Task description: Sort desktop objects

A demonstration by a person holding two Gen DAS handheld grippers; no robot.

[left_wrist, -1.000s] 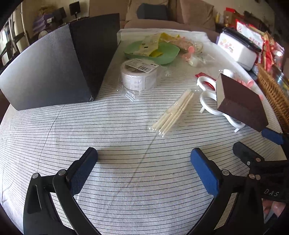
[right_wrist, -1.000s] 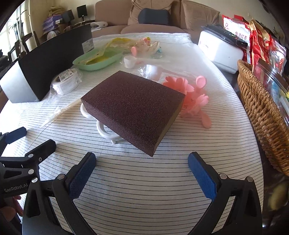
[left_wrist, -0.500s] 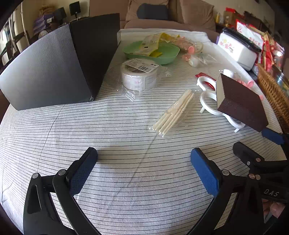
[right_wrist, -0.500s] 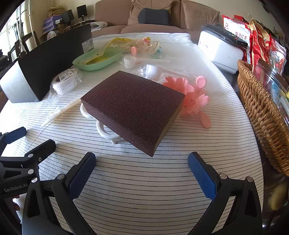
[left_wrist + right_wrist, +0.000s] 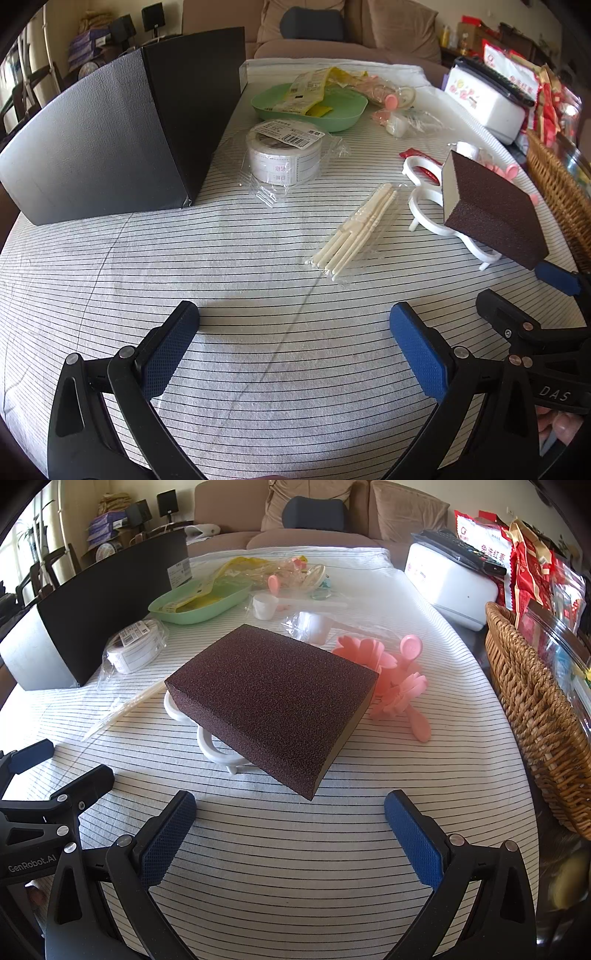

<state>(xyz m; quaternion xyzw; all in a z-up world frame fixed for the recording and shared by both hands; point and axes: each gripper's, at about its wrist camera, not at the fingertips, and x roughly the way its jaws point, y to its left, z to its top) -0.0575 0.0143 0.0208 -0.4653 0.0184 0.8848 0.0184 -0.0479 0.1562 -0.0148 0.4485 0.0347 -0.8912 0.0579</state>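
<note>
The right gripper [image 5: 290,821], jaws released, should advance toward 12 o'clock and clench the brown sponge [image 5: 271,701] squarely.

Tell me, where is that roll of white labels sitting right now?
In the left wrist view, the roll of white labels sits mid-table in clear wrap, just in front of the green tray and right of the black box.

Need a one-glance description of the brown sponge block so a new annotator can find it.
Start at the wicker basket on the table's right edge and move left past the pink plastic flowers. The sponge block lies tilted on a white ring-shaped rack. It is the only dark brown, gritty rectangular slab; everything around it is white, pink or clear plastic.
</note>
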